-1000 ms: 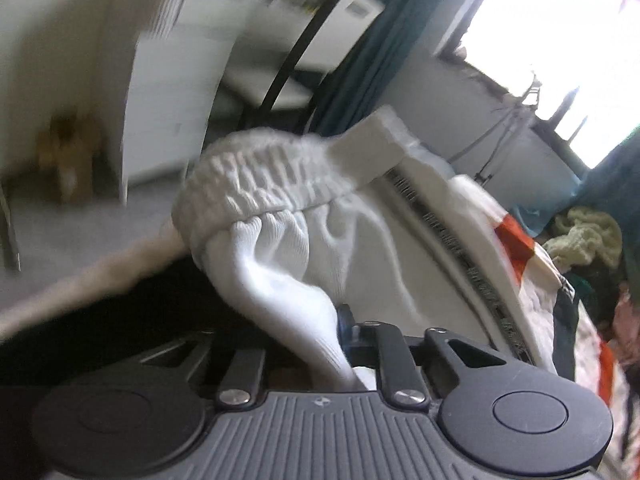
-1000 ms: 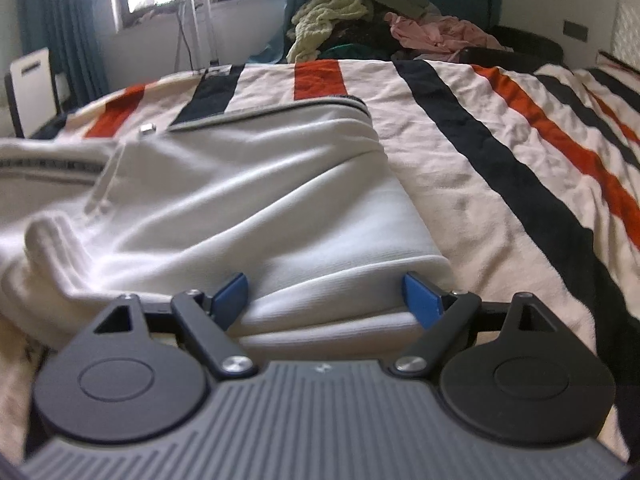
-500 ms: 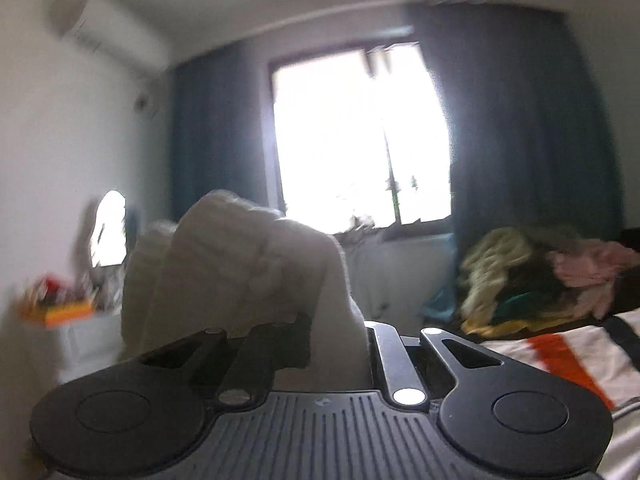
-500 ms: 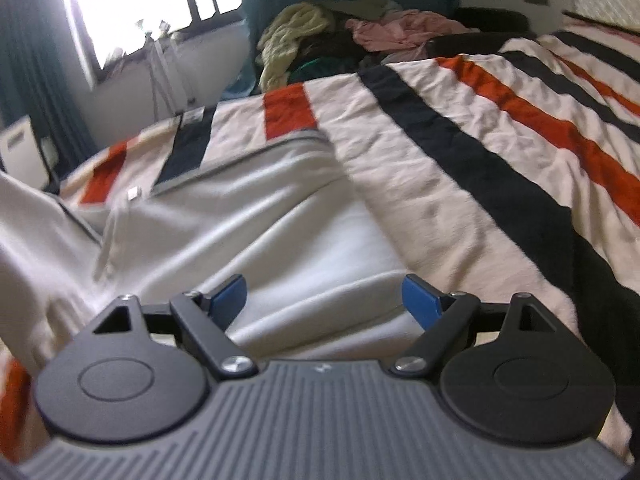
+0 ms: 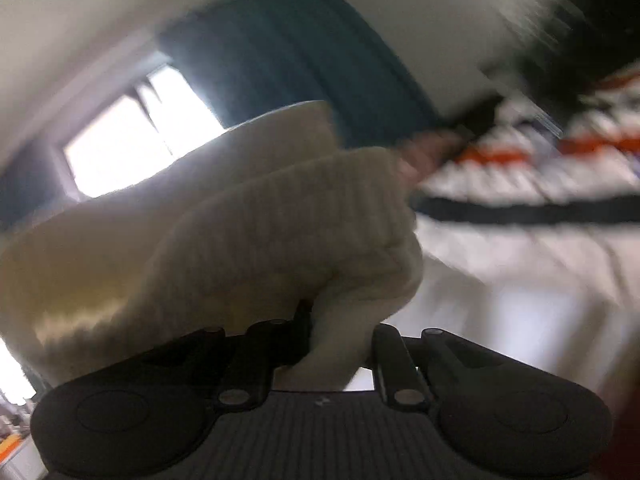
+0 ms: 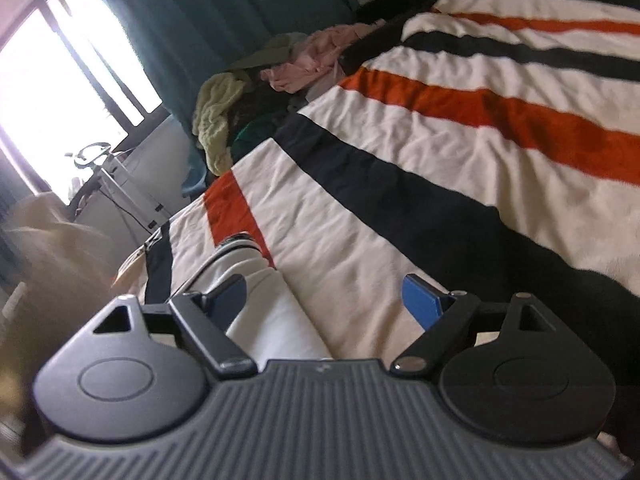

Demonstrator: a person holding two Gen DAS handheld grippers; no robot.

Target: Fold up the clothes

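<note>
A white garment with a ribbed cuff (image 5: 280,232) fills the blurred left wrist view. My left gripper (image 5: 340,344) is shut on the cloth and holds it lifted above the bed, with the cuff bunched in front of the fingers. In the right wrist view the rest of the white garment (image 6: 272,316) lies on the striped bedspread (image 6: 460,168), and a lifted blurred part shows at the far left (image 6: 56,264). My right gripper (image 6: 324,292) is open, its blue pads apart just above the garment's edge.
A pile of loose clothes (image 6: 280,76) lies at the far end of the bed. Teal curtains (image 6: 224,20) and a bright window (image 6: 52,92) stand beyond it. A metal stand (image 6: 116,184) is by the window.
My left gripper has swung the held cloth up and over toward the bed, and its view has tilted. My right gripper has tilted and lifted off the garment, still open.
</note>
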